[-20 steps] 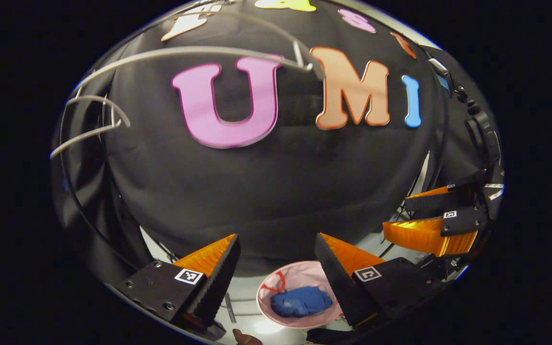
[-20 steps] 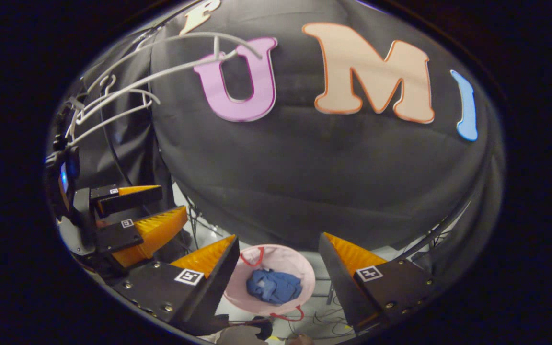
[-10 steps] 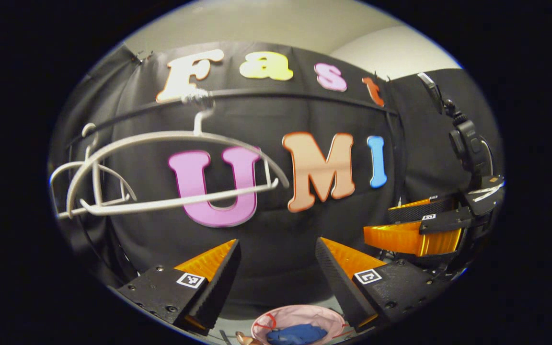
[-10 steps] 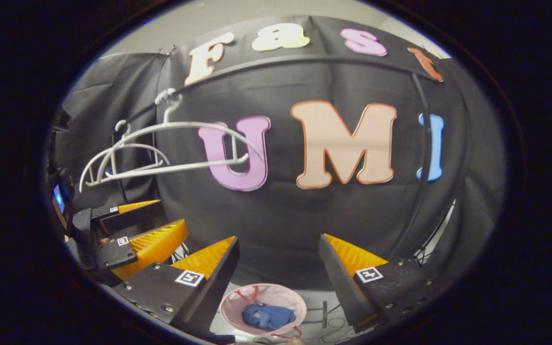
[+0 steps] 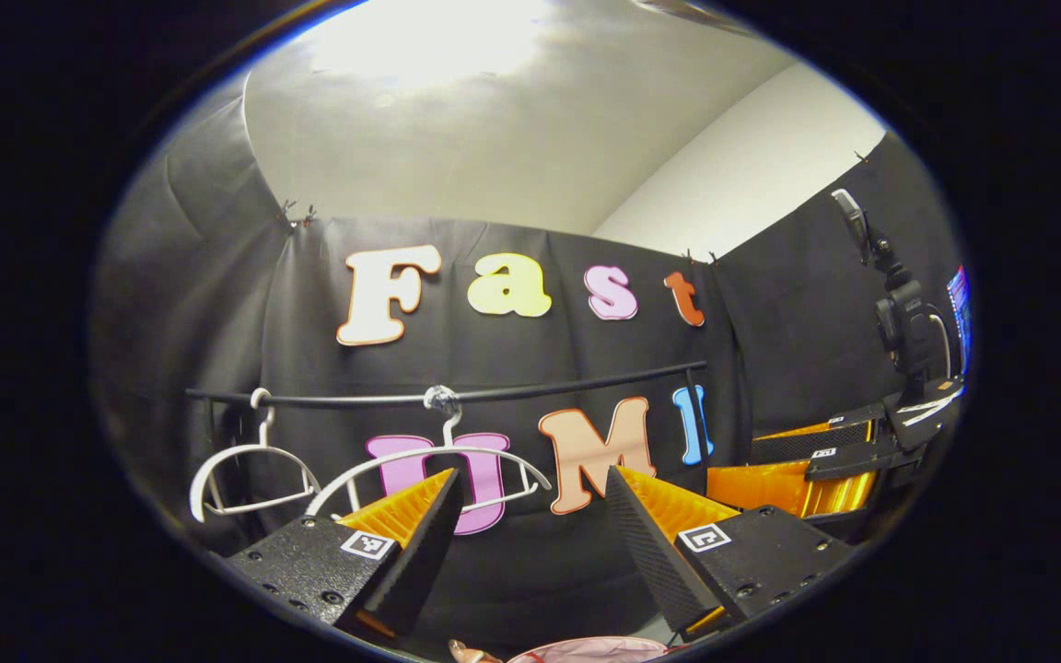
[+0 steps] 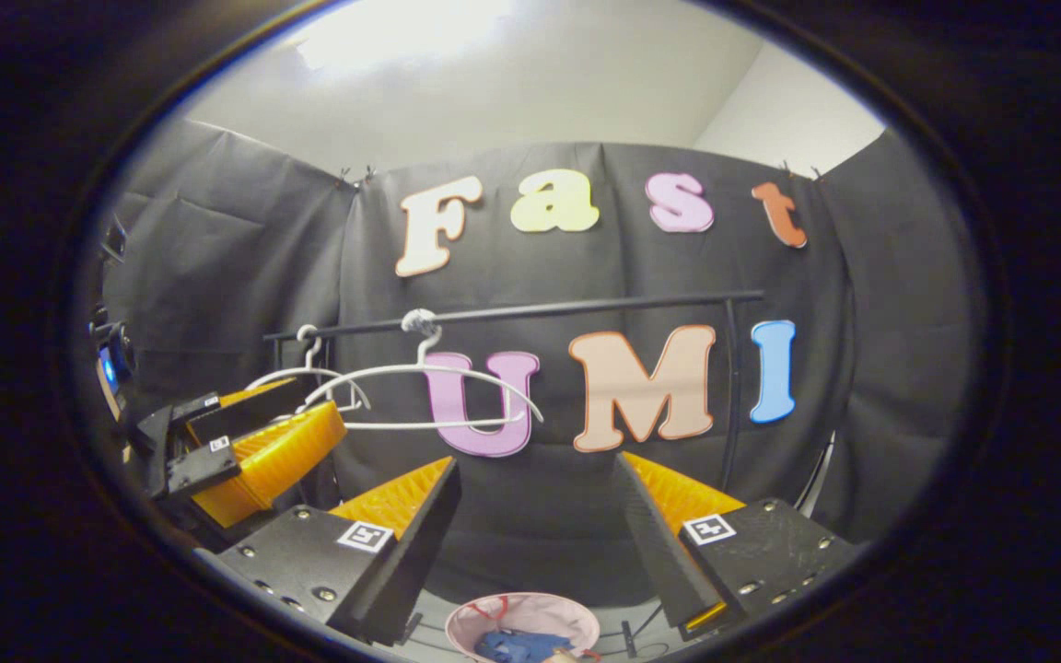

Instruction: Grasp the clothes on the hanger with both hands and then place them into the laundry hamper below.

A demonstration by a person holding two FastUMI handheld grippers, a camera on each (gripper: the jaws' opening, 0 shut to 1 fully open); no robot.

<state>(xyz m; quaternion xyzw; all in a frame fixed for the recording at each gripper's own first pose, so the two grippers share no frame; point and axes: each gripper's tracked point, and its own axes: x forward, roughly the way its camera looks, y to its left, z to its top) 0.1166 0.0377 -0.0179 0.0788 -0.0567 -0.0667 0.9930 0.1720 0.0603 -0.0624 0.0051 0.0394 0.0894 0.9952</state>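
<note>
Two bare white hangers (image 6: 420,391) (image 5: 438,460) hang on a black rail (image 6: 540,311) (image 5: 512,394) before the booth's wall. Low down stands the pink laundry hamper (image 6: 544,610), with a blue garment (image 6: 512,645) lying inside it. In the left gripper view only a sliver of the hamper's rim (image 5: 586,649) shows at the bottom edge. My left gripper (image 5: 530,488) (image 6: 326,402) is open and holds nothing. My right gripper (image 6: 538,479) (image 5: 731,456) is also open and holds nothing. Both are raised and point at the wall at about hanger height.
The rail's upright post (image 6: 730,387) stands at the right end. A camera on a stand (image 5: 899,313) rises at the far right, behind my right gripper. Above the cloth wall are a pale ceiling and a bright lamp (image 5: 429,37).
Both views have tilted upward: the rail and hangers slid down in view, the ceiling came into sight, and the hamper sank to the bottom edge. Both grippers stayed open.
</note>
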